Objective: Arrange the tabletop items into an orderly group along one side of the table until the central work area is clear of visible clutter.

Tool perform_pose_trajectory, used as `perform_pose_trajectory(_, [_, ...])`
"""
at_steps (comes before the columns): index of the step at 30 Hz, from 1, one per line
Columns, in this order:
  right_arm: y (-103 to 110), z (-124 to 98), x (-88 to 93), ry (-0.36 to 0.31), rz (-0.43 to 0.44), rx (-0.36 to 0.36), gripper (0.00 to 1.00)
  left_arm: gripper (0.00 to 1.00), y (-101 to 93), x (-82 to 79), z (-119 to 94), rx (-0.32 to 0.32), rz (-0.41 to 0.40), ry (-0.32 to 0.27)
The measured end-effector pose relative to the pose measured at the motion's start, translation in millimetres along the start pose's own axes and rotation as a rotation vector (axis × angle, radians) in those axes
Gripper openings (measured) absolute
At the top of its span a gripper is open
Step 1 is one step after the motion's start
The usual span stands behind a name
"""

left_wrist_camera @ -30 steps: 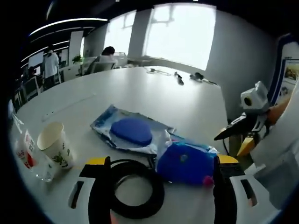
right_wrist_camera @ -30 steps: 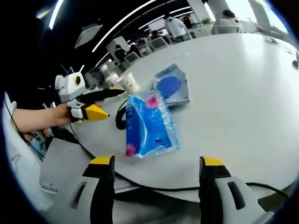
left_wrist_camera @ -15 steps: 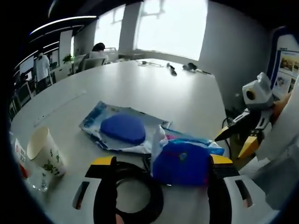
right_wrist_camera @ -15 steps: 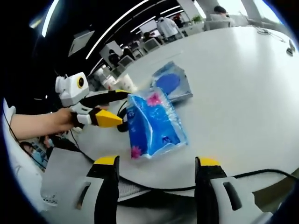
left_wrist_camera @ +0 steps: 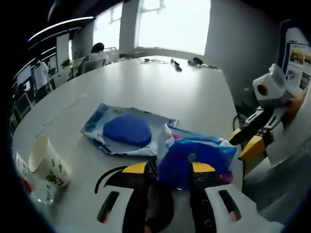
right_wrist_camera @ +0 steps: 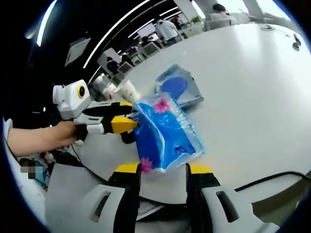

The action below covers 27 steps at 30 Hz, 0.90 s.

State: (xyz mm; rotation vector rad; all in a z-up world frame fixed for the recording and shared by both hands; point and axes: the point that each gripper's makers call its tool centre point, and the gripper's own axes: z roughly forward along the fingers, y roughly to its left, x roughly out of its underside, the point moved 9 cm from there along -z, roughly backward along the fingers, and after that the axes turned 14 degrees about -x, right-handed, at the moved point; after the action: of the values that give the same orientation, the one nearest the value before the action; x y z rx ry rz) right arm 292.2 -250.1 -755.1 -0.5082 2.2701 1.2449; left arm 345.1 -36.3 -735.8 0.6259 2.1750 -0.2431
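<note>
Left gripper (left_wrist_camera: 167,170) jaws narrowed, clamped on blue plastic tissue pack (left_wrist_camera: 194,158) at 6 o'clock. Right gripper (right_wrist_camera: 163,170) clamped on pack's opposite end. Pack sits at white surface (left_wrist_camera: 146,87) edge.

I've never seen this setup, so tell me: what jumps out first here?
The blue tissue pack at the near table edge, pinched at opposite ends by the left tool and the right tool. Behind it lie a flat packet with a blue disc and, farther left, a paper cup.
</note>
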Motion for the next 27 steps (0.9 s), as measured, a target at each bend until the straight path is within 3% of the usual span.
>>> perform_pose_trajectory(2, [-0.5, -0.2, 1.5, 0.011, 0.003, -0.004, 0.33, 0.13, 1.3, 1.2, -0.3, -0.013, 0.007, 0.007])
perform_pose_trajectory(4, [-1.0, -0.3, 2.3, 0.02, 0.003, -0.003, 0.3, 0.15, 0.3, 2.9, 0.3, 0.006, -0.003, 0.019])
perform_pose_trajectory(16, [-9.7, -6.1, -0.6, 0.003, 0.037, 0.041, 0.05, 0.0, 1.7, 5.3, -2.8, 0.005, 0.021, 0.036])
perform_pose_trajectory(27, [-14.6, -22.9, -12.7, -0.024, -0.016, 0.067, 0.0, 0.0, -9.7, -0.2, -11.1, -0.011, -0.024, -0.001])
